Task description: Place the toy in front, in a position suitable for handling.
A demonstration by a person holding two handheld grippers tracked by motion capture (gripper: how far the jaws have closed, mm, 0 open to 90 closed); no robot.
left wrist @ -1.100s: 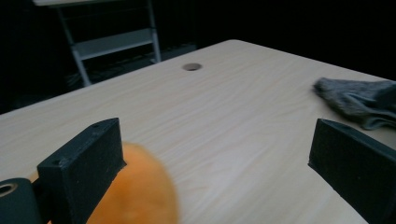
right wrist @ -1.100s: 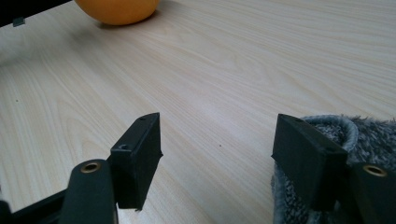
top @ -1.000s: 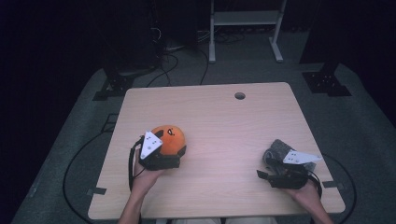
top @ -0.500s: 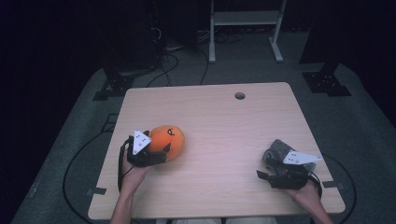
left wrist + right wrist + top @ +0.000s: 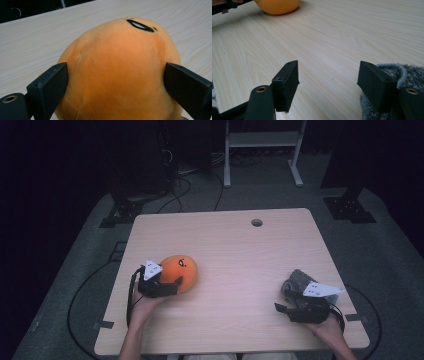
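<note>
An orange plush toy [image 5: 181, 269] [image 5: 120, 42] with a small stitched black mark rests on the left part of the wooden table [image 5: 240, 245]. My left gripper [image 5: 170, 282] [image 5: 116, 70] stands open around it from the near-left, one jaw against each side of the plush. At the near right, my right gripper [image 5: 282, 301] [image 5: 328, 72] is open and points left over bare wood with nothing between its jaws. A grey fuzzy cloth item [image 5: 299, 279] [image 5: 409, 72] lies against the outer side of one jaw. In the right gripper view the plush [image 5: 278, 6] shows far off.
A round cable hole [image 5: 256, 222] sits near the table's far edge. The near table edge runs just behind both hands. Beyond the table are cables on the dark floor [image 5: 185, 185], a white metal frame [image 5: 260, 140] and black stand feet [image 5: 350, 210].
My left hand and gripper have swung left around the plush toy, so the jaws now point right at it. The plush toy has barely moved. The right gripper has stayed put.
</note>
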